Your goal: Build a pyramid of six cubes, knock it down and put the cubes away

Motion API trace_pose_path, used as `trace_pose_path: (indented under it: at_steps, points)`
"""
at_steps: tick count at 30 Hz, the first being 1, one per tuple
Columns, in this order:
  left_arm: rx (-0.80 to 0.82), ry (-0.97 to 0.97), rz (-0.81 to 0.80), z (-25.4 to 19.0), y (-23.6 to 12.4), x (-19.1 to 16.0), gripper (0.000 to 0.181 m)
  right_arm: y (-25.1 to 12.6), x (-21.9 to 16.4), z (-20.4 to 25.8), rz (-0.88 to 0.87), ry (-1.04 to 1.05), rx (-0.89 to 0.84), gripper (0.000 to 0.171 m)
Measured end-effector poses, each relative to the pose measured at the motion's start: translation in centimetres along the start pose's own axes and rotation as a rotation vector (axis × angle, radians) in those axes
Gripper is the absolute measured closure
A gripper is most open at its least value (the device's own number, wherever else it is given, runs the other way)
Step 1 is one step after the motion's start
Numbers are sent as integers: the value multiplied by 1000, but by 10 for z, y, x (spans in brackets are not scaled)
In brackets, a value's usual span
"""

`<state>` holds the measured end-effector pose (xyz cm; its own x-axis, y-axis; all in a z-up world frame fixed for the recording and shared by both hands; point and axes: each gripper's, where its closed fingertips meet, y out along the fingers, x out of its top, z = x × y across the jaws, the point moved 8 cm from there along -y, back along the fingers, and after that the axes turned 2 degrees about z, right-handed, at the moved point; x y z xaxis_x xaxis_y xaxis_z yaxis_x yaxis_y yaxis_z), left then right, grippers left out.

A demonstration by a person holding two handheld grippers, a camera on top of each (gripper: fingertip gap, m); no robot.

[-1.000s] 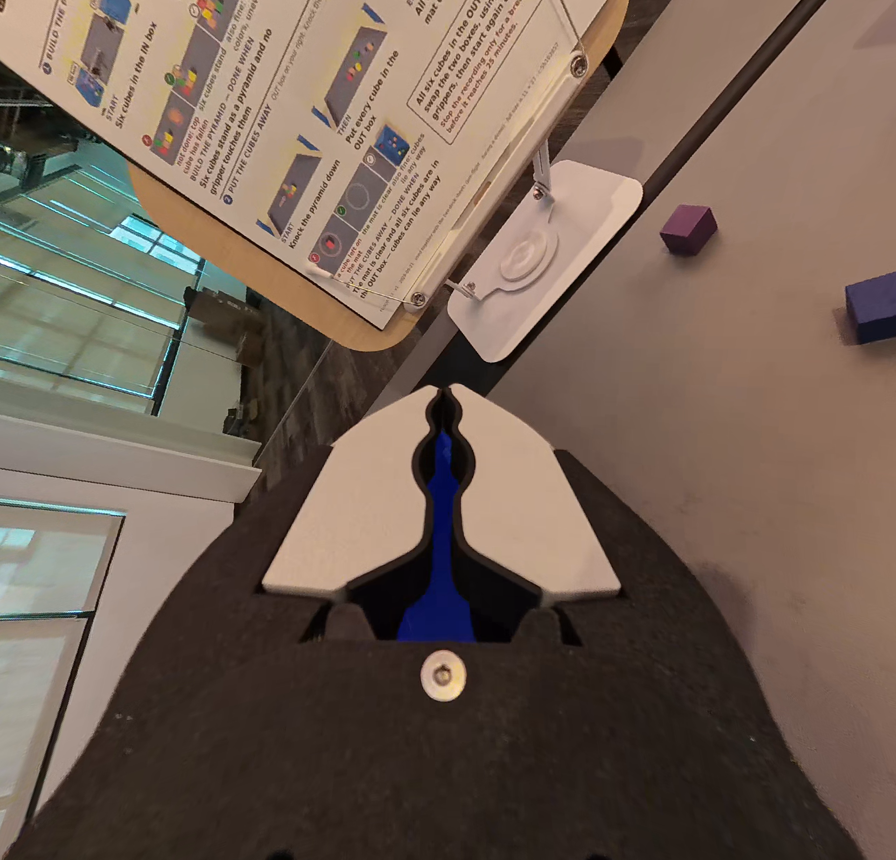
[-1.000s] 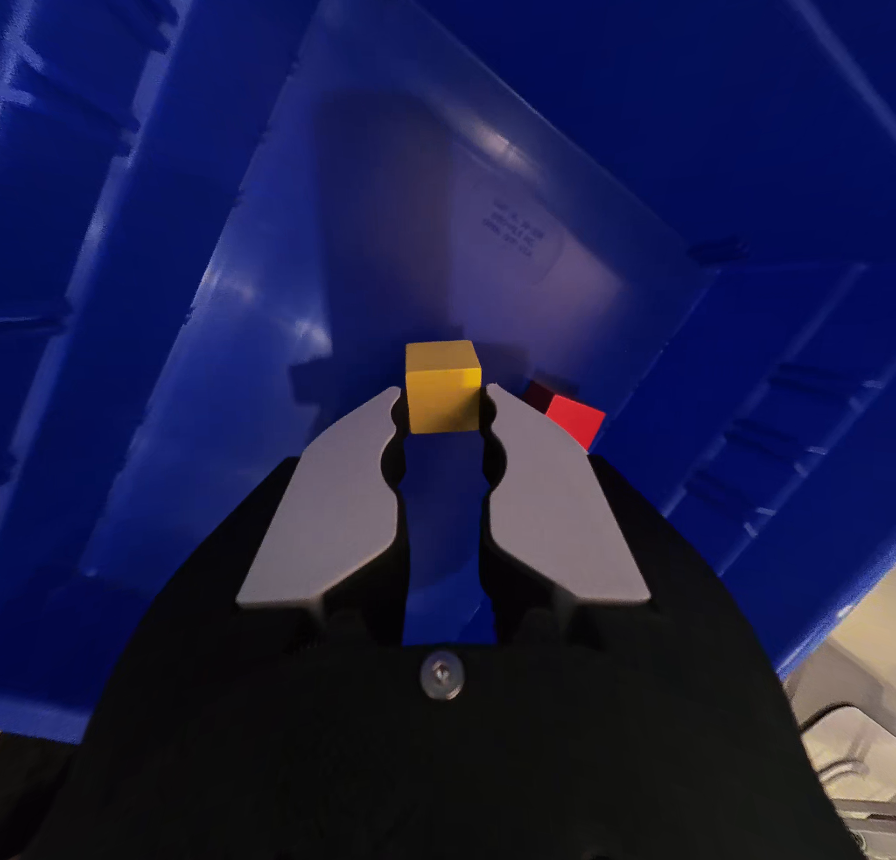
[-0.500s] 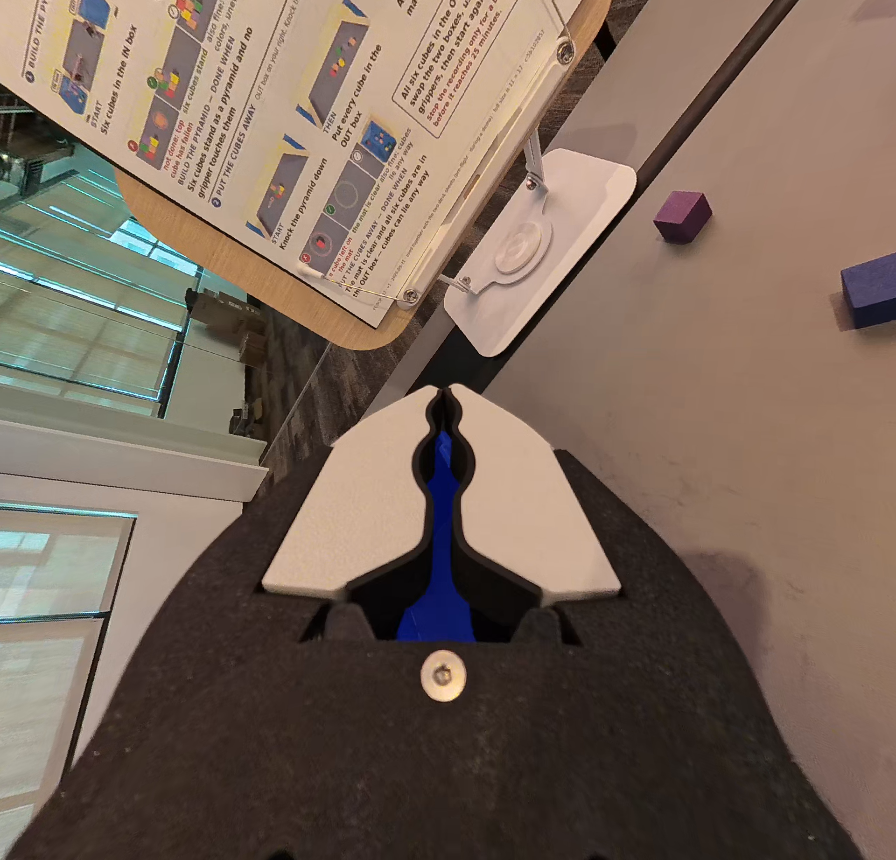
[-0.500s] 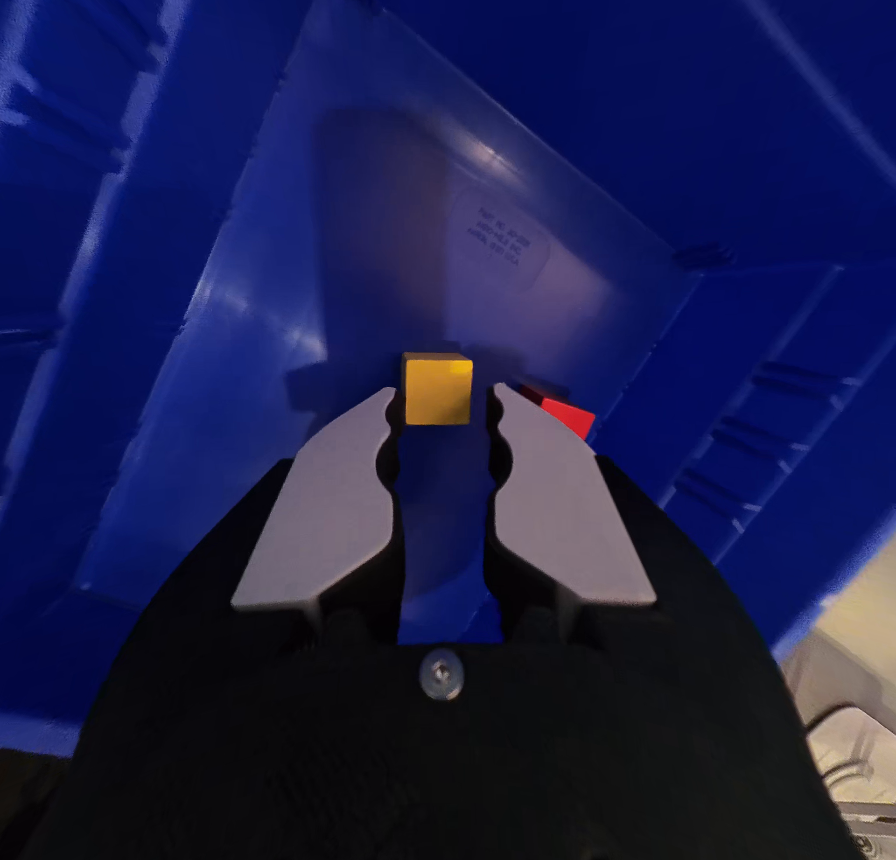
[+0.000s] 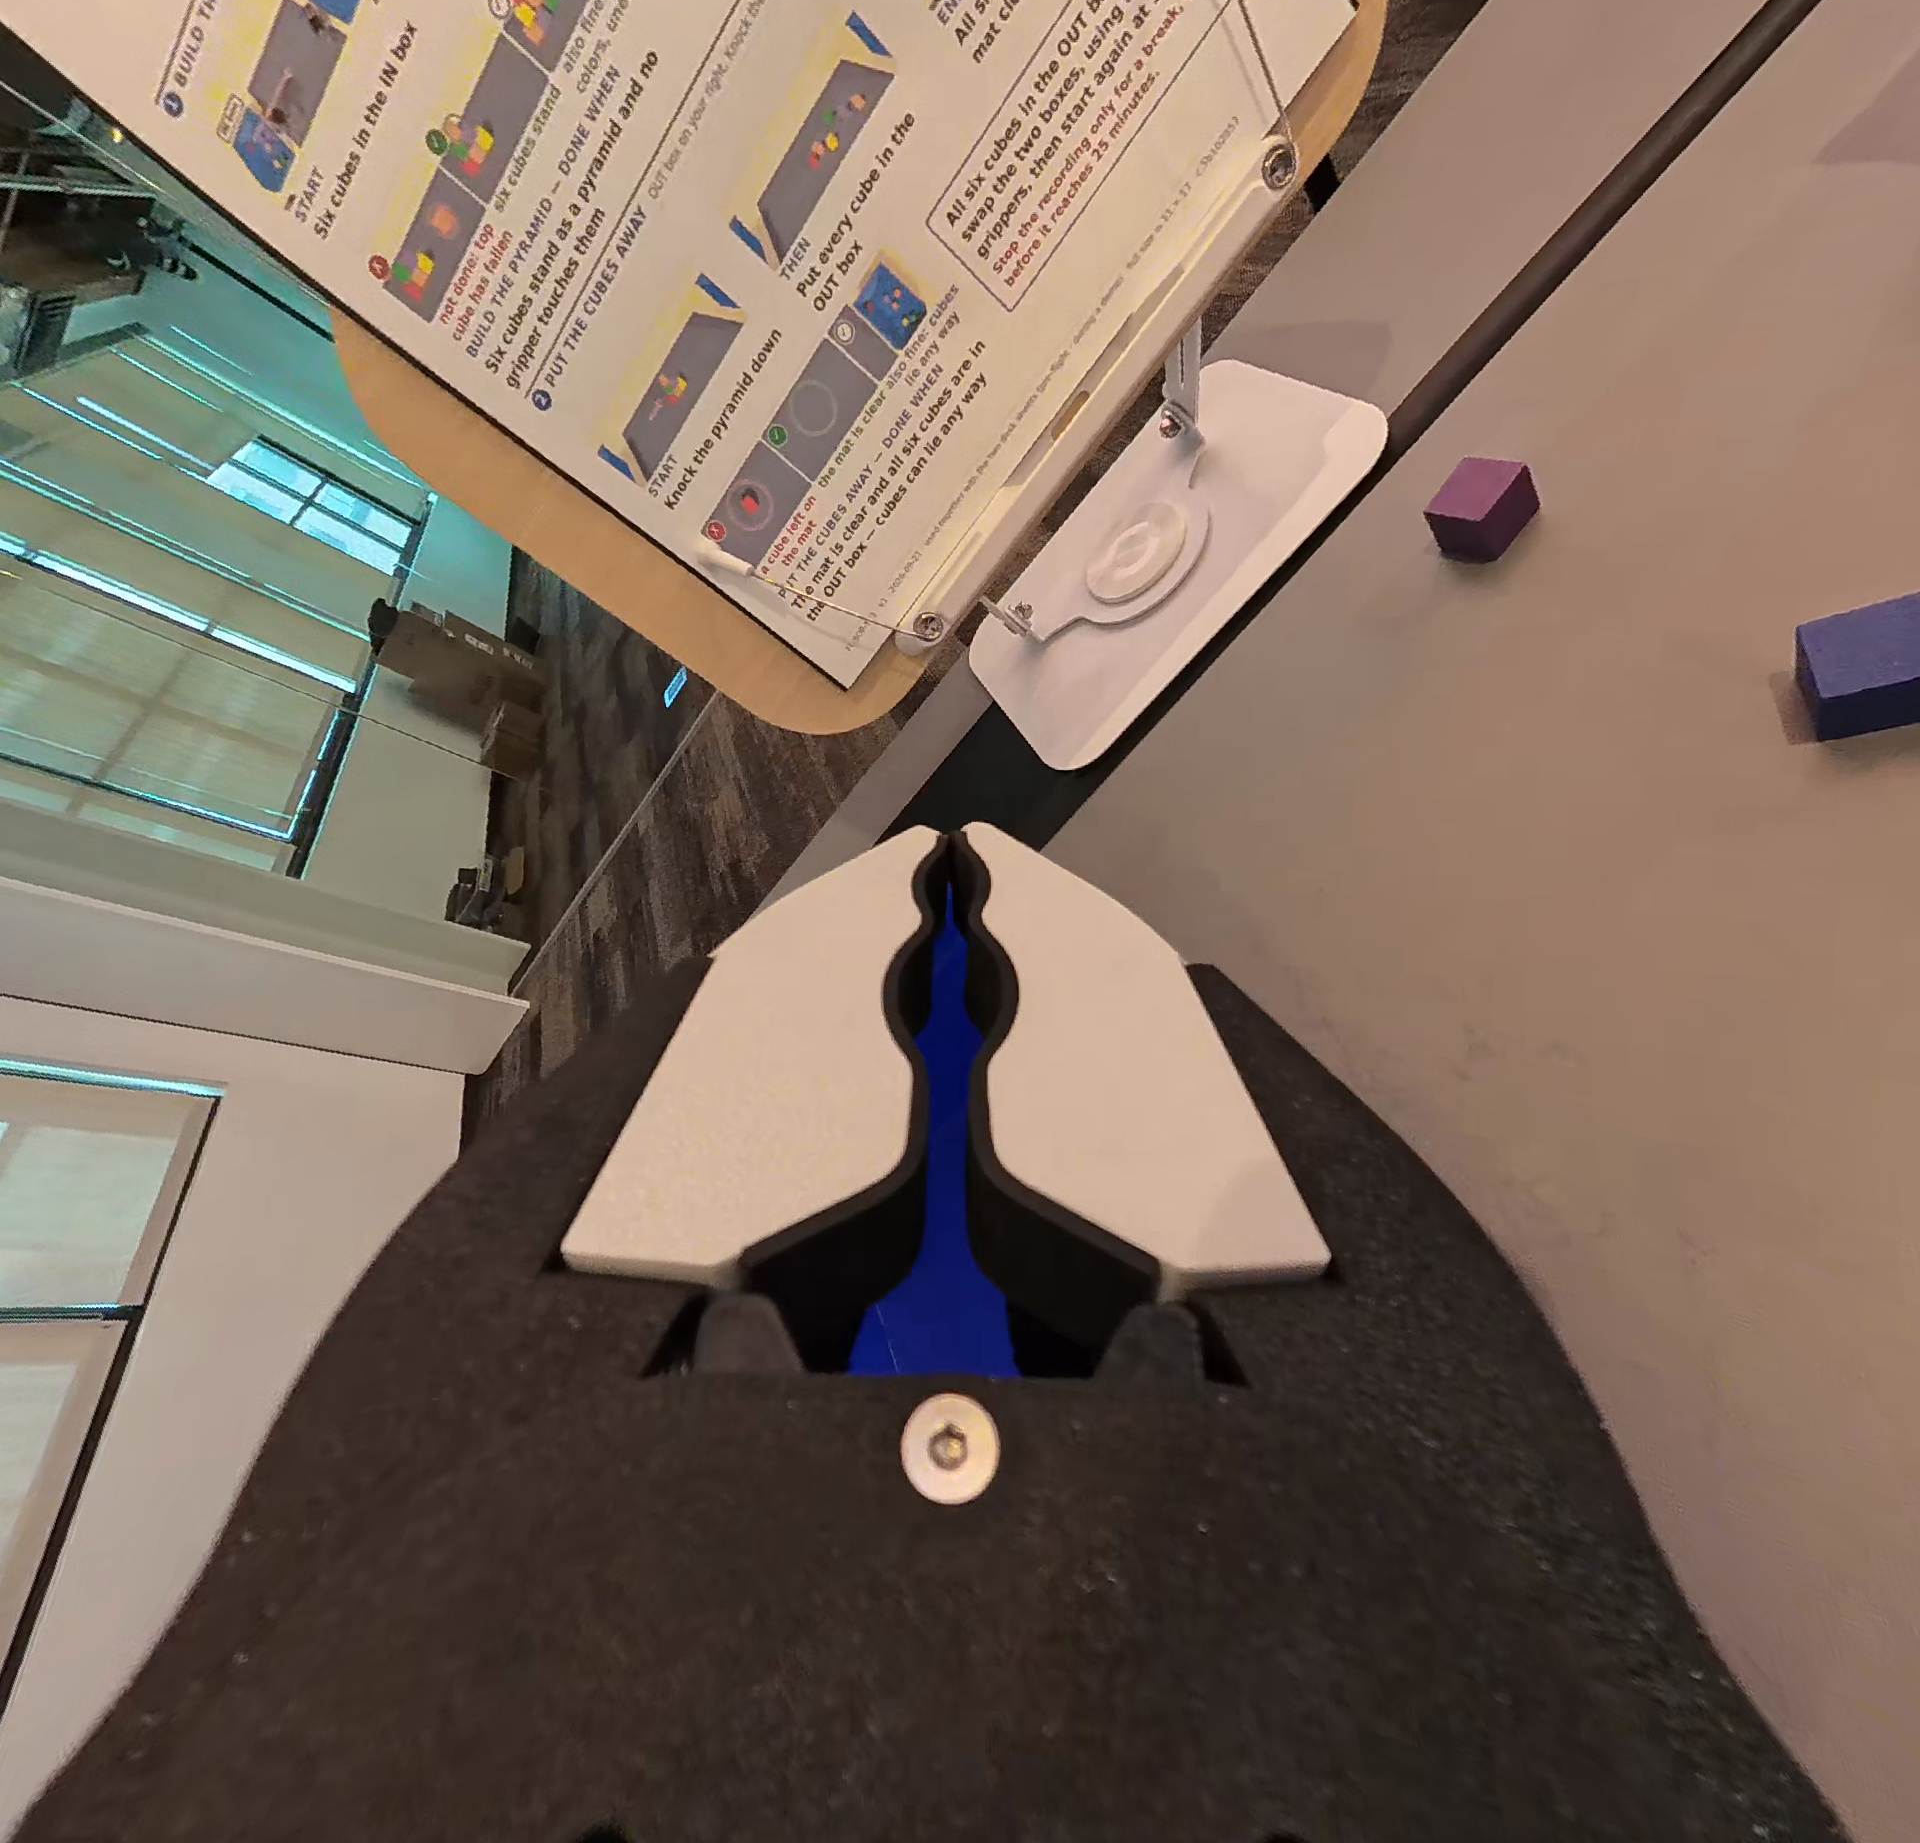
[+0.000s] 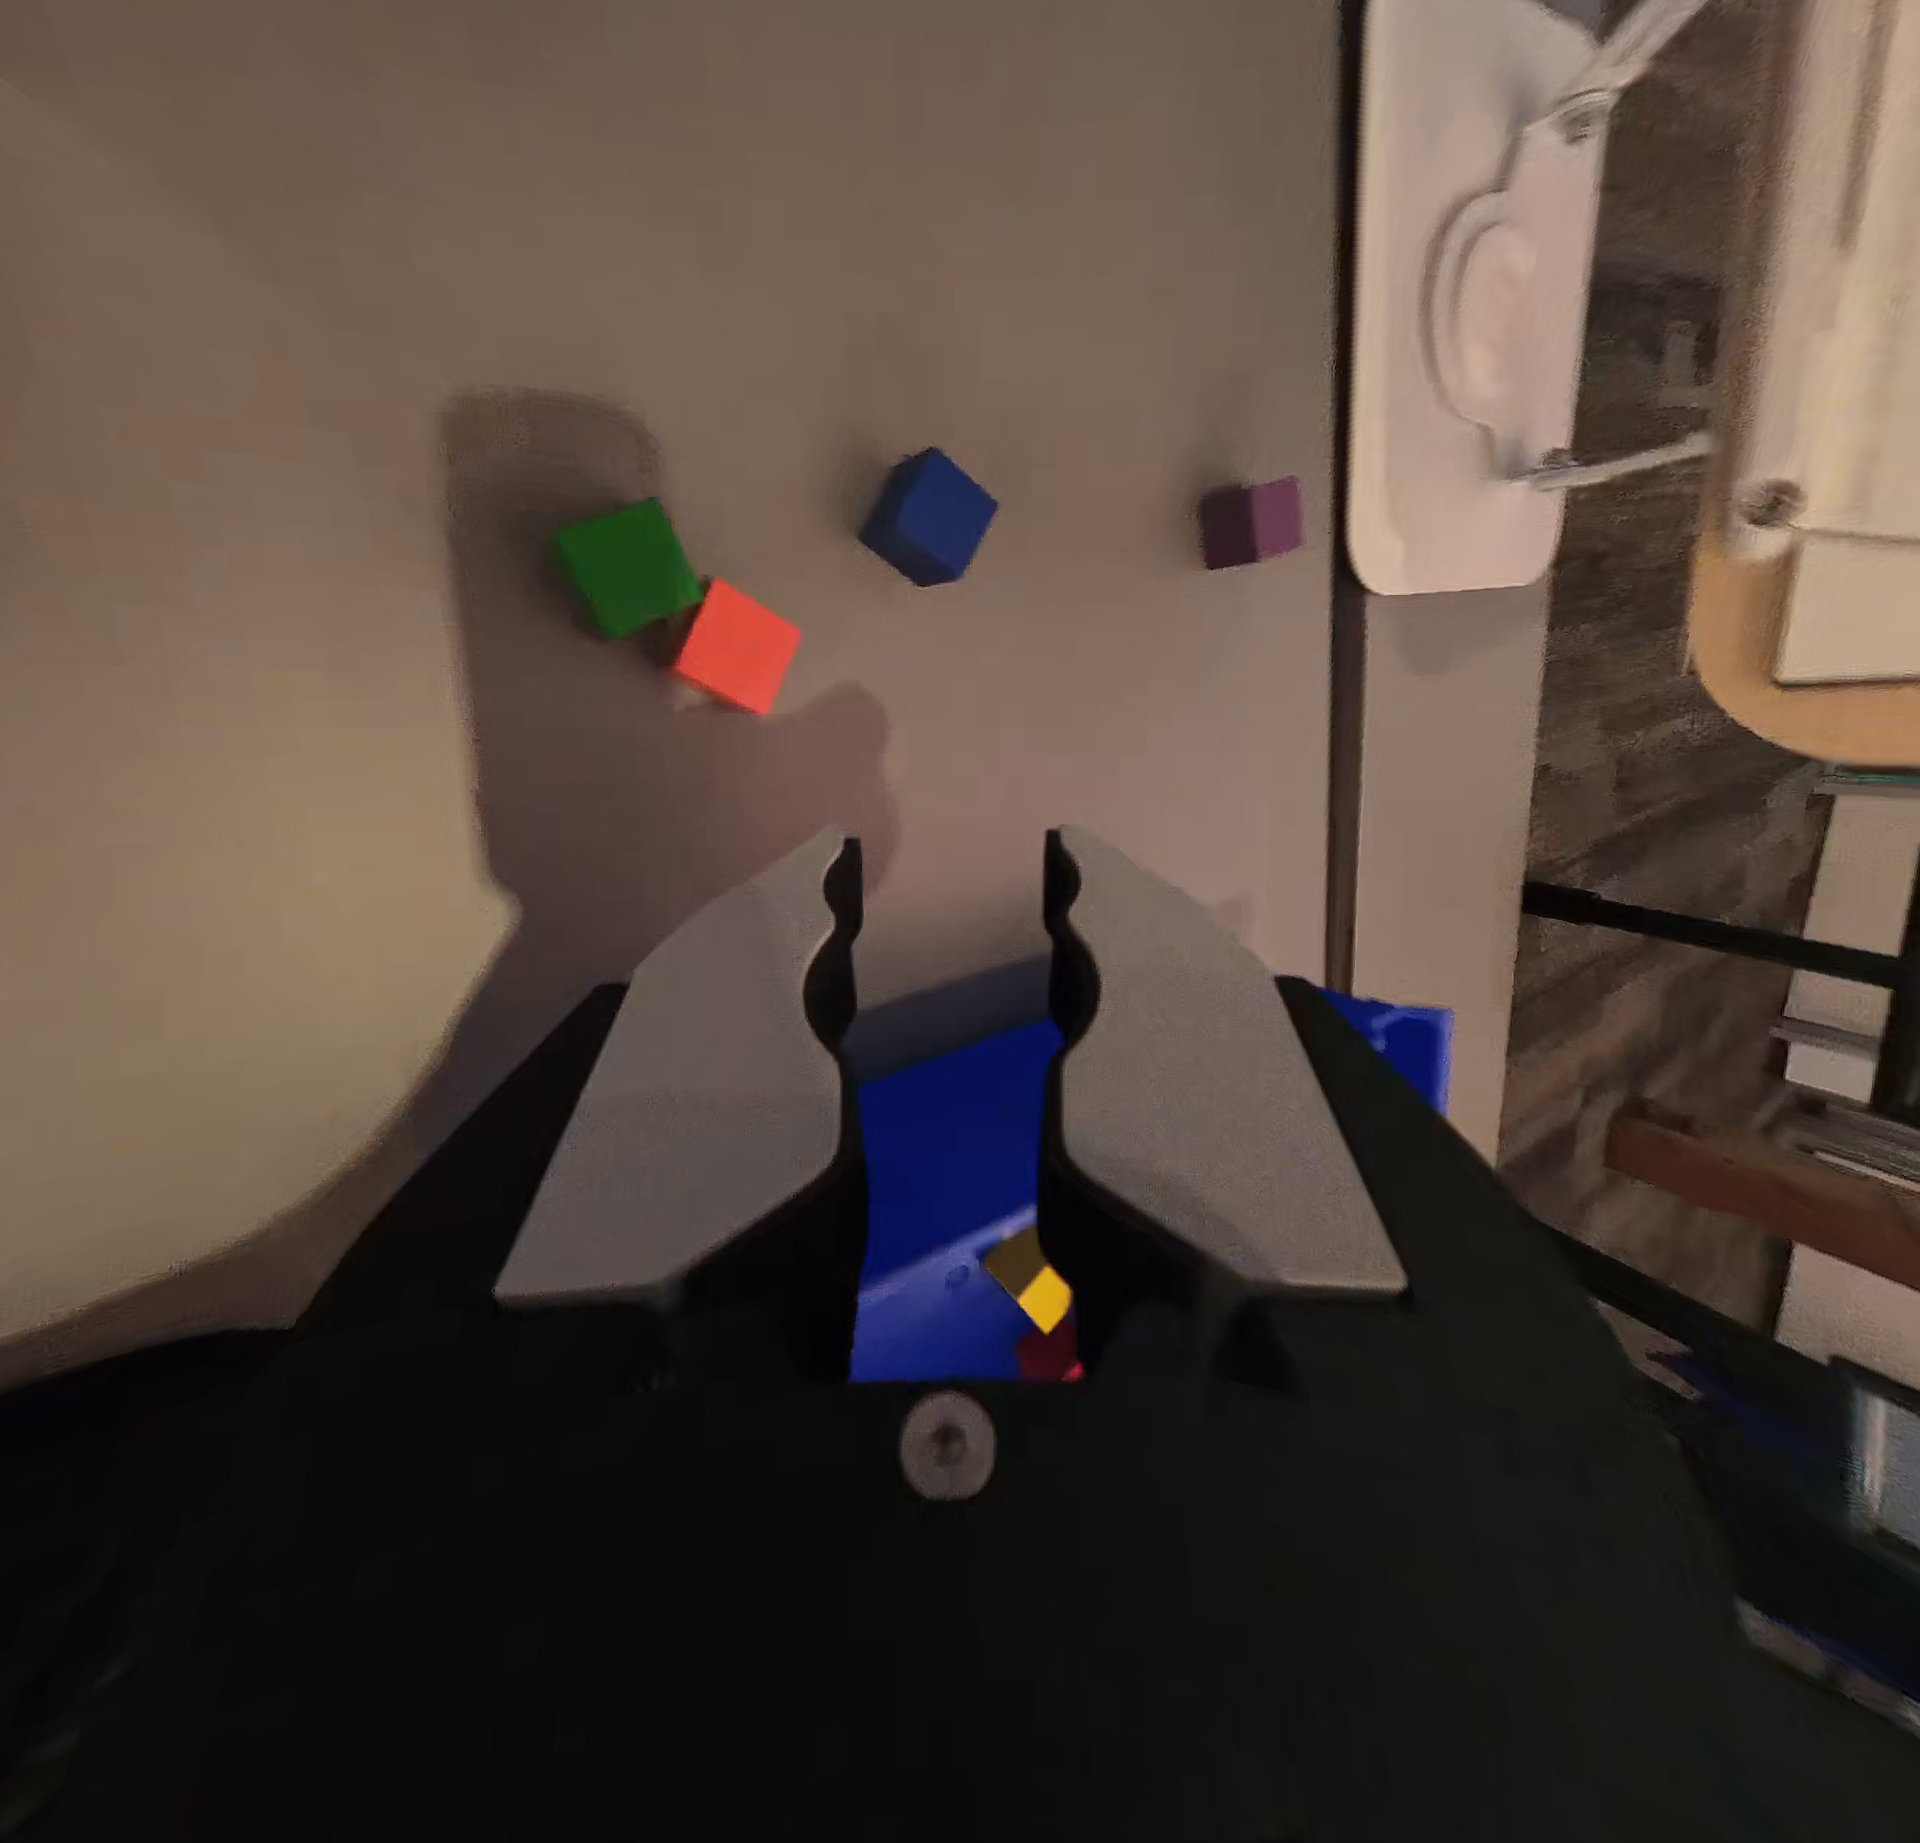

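On the grey mat (image 6: 935, 183), four cubes were shown only in full by the right wrist view: a green cube (image 6: 623, 565) touching an orange-red cube (image 6: 738, 645), a blue cube (image 6: 928, 515) apart to their right, and a purple cube (image 6: 1252, 523) near the mat's edge, just beside the white stand base (image 6: 1455, 266). Below the right gripper (image 6: 951, 858), the blue box (image 6: 935, 1118) was seen between the fingers, with a yellow cube (image 6: 1039, 1289) and a red cube (image 6: 1047, 1357) lying inside it, close together. The right gripper's jaws were held well apart and nothing was gripped between them. Open mat was left between its fingertips and the scattered cubes.

In the left wrist view, only the purple cube (image 5: 1481, 508) and part of the blue cube (image 5: 1860, 666) were caught, at the right margin; the green, orange-red, yellow and red cubes were not shown there. The left gripper (image 5: 951, 837) was seen with its fingertips pressed together and nothing held, a strip of blue visible beneath the gap. An instruction sheet (image 5: 727, 183) on a wooden board, carried by the white stand base (image 5: 1174, 567), was seen beyond the mat's far edge, past a dark strip (image 5: 1621, 193). A wide stretch of bare mat (image 5: 1455, 1066) lay between the left gripper and the two cubes.
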<state>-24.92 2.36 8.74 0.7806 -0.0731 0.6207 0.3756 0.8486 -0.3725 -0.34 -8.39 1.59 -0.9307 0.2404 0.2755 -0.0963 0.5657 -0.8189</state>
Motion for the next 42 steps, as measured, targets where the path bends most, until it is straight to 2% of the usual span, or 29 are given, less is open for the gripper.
trace_pose_path:
  at_steps: [6,15,30,37,42]
  points:
    - [-16,21,-8,-5,-1,3,181,57,22,16,98,108,173,136]
    - [-34,52,-5,-11,1,5,181,81,21,22,163,285,299,134]
    - [-53,87,3,-20,2,8,181,84,18,26,196,435,433,135]
    - [-63,107,10,-25,3,9,181,93,20,26,203,398,407,143]
    - [-65,119,15,-26,5,9,181,72,21,11,139,410,333,143]
